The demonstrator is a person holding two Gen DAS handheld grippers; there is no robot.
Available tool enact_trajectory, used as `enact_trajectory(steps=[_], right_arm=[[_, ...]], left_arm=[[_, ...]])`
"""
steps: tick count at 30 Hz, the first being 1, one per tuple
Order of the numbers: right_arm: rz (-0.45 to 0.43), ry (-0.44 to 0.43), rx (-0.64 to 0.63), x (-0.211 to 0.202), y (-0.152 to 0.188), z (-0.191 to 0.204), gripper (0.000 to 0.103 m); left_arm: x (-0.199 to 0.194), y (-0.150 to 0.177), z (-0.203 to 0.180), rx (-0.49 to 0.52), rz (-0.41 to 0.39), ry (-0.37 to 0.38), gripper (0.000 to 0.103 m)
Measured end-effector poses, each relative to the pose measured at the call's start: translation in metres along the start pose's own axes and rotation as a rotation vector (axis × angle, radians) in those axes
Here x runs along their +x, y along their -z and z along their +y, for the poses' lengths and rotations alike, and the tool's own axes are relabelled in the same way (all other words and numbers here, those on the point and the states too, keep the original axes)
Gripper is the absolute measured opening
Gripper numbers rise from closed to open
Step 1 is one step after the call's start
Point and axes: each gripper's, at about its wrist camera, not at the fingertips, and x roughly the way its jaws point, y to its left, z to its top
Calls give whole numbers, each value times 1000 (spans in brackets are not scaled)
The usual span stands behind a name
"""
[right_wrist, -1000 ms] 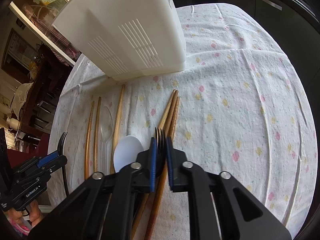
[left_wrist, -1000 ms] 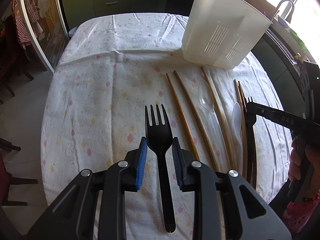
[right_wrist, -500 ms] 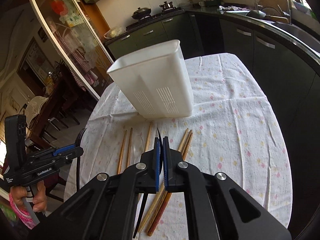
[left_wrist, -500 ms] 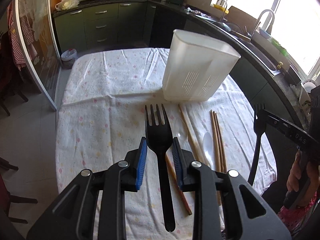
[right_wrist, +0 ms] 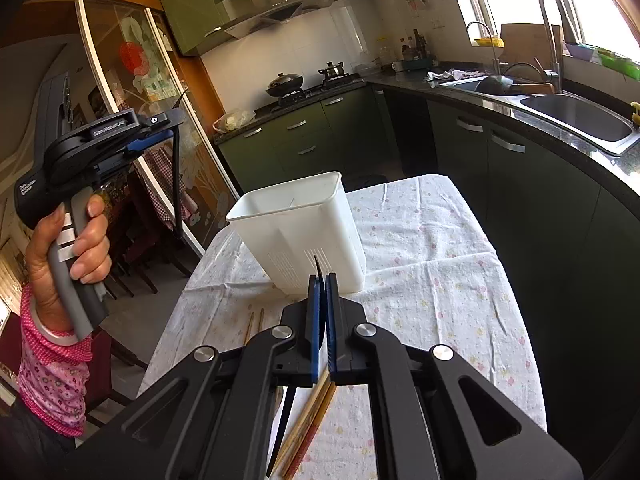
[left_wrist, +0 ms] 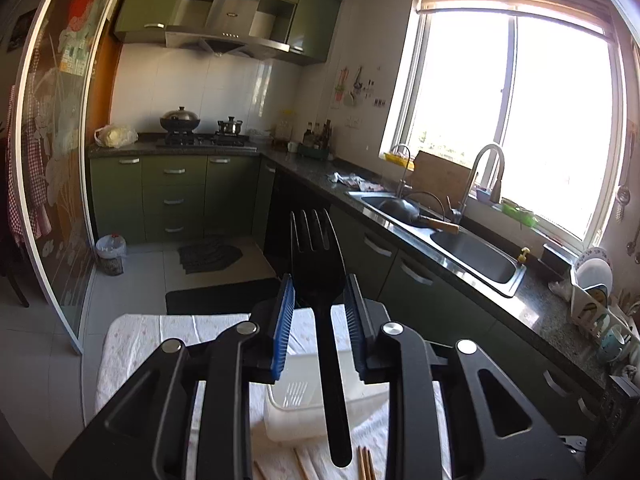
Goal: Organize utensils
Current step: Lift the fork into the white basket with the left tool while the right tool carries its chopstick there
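My left gripper [left_wrist: 320, 308] is shut on a black plastic fork [left_wrist: 320, 264], tines forward, held high above the table; it also shows in the right wrist view [right_wrist: 160, 128] with the fork's handle hanging down. My right gripper [right_wrist: 322, 292] is shut on a second black fork [right_wrist: 319, 268], seen edge-on, its handle hanging below. The white slotted utensil holder [right_wrist: 304, 228] stands upright on the flowered tablecloth [right_wrist: 432, 264], below and ahead of both grippers. Wooden chopsticks [right_wrist: 308, 428] lie on the cloth under my right gripper.
Green kitchen cabinets and a dark counter with a steel sink [left_wrist: 472, 256] run along the right. A stove with a wok [left_wrist: 180, 122] stands at the back. A glass sliding door [right_wrist: 160, 120] is to the left of the table.
Both grippers have risen well above the table with their forks and tilted up, so the holder now sits below them. The left wrist view now looks across the kitchen.
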Motion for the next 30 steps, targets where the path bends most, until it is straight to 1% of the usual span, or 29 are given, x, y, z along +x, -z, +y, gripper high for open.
enact_trajectory(steps=[4, 6, 8, 11, 17, 18, 19, 21, 22, 23, 28, 30], right_arm=[[-23, 5, 3, -5, 0, -6, 4], [-39, 6, 3, -8, -2, -8, 4], [-53, 4, 1, -9, -5, -9, 4], [-71, -6, -3, -10, -11, -8, 4], [-122, -8, -32, -4, -32, 5, 4], [-136, -4, -43, -2, -37, 9, 4], [-153, -3, -51, -1, -44, 13, 4], [-207, 17, -76, 0, -59, 22, 4], [-243, 40, -91, 1, -67, 28, 4], [-278, 57, -101, 3, -75, 32, 4], [-467, 141, -145, 19, -120, 53, 4], [-523, 176, -173, 35, -135, 62, 4]], left_arm=[[30, 2, -5, 41, -136, -69, 24], [43, 5, -6, 58, -170, -90, 24], [56, 12, -10, 76, -168, -98, 24], [70, 27, -13, 98, -136, -101, 24], [78, 55, -9, 113, -63, -99, 25], [76, 59, -7, 114, -56, -99, 28], [76, 60, -7, 117, -52, -99, 38], [72, 64, -5, 123, -48, -100, 47], [70, 64, -3, 121, -46, -98, 55], [67, 64, -2, 119, -45, -95, 57], [47, 62, 5, 91, -38, -83, 58], [38, 62, 10, 76, -32, -72, 58]])
